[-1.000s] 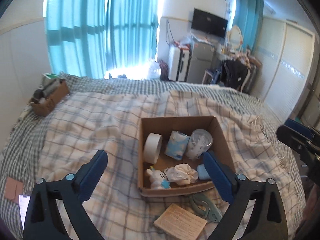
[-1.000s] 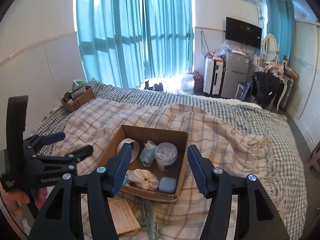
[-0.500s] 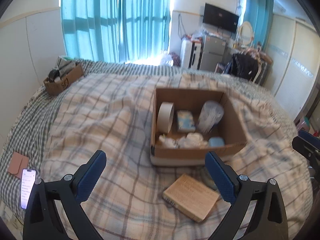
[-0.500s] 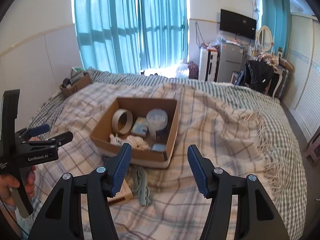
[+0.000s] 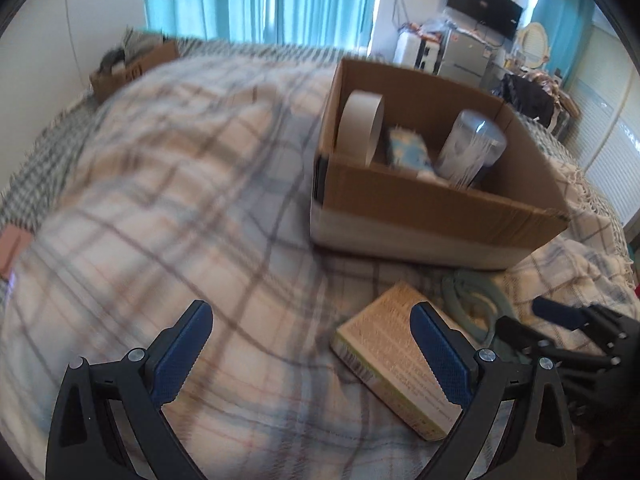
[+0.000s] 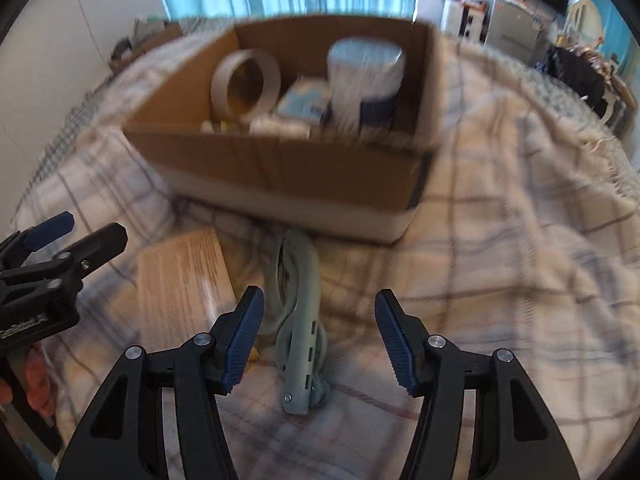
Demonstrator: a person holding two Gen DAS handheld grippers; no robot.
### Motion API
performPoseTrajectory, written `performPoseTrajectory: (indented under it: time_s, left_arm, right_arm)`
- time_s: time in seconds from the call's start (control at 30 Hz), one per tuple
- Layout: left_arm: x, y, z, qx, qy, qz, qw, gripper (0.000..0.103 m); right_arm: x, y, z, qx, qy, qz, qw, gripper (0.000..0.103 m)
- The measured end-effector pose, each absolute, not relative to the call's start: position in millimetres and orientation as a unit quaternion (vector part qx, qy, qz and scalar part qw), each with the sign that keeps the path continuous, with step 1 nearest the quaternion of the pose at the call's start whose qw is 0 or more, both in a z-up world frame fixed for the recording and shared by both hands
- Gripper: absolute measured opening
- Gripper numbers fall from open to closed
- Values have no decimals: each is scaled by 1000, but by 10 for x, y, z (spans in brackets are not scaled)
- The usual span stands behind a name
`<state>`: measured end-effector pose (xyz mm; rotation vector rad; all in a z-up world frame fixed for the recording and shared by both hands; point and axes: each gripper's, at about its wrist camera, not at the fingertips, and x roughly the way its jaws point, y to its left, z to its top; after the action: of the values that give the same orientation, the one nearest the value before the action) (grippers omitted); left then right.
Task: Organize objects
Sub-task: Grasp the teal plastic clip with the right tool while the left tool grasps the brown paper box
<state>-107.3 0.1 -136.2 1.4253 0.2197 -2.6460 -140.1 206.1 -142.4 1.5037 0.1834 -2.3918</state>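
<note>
A cardboard box (image 5: 432,208) (image 6: 288,168) sits on the plaid blanket and holds a tape roll (image 5: 360,124) (image 6: 246,80), a blue packet (image 5: 408,150) and a clear tub (image 5: 472,152) (image 6: 364,76). In front of it lie a flat tan box (image 5: 396,360) (image 6: 182,280) and a grey-green power strip with its cord (image 6: 298,328) (image 5: 472,308). My left gripper (image 5: 312,356) is open and empty, low over the blanket left of the tan box. My right gripper (image 6: 320,340) is open, its jaws either side of the power strip, just above it.
A second cardboard box (image 5: 136,66) of items stands at the bed's far left corner. A phone and a brown card (image 5: 10,252) lie at the left edge. Furniture and a TV (image 5: 484,4) stand beyond the bed.
Both grippers have dropped and moved forward toward the items in front of the box. The right one now straddles the power strip. Both stay open.
</note>
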Motion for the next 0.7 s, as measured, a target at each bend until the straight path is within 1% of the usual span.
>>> performPoseTrajectory:
  time_s: [0.03, 0.07, 0.1, 0.2, 0.3, 0.47, 0.57, 0.7]
  left_arm:
    - [-1076, 3, -1399, 479, 74, -872, 66, 101]
    - [-1075, 13, -1420, 483, 71, -870, 71, 101]
    - [-1065, 26, -1421, 485, 67, -869, 73, 101]
    - [-1016, 74, -1379, 487, 68, -868, 72, 101]
    - [-982, 152, -1339, 496, 86, -862, 62, 101]
    - [-967, 424, -1305, 506, 110, -854, 52, 101]
    - [-991, 664, -1368, 518, 124, -846, 34, 101]
    - [-1028, 876, -1528, 538, 124, -833, 45, 101]
  right_arm:
    - [-1408, 2031, -1488, 533, 67, -827, 164, 38]
    - [-1410, 2000, -1538, 540, 69, -821, 172, 24]
    - [-1392, 1972, -1559, 540, 76, -820, 173, 24]
    - [-1304, 1980, -1440, 520, 77, -832, 177, 14]
    - [-1205, 2119, -1212, 487, 62, -856, 162, 12]
    - [-1073, 2378, -849, 444, 75, -884, 123, 10]
    - [-1033, 2538, -795, 437, 78, -890, 104, 10]
    - [-1016, 2717, -888, 439, 52, -891, 105, 10]
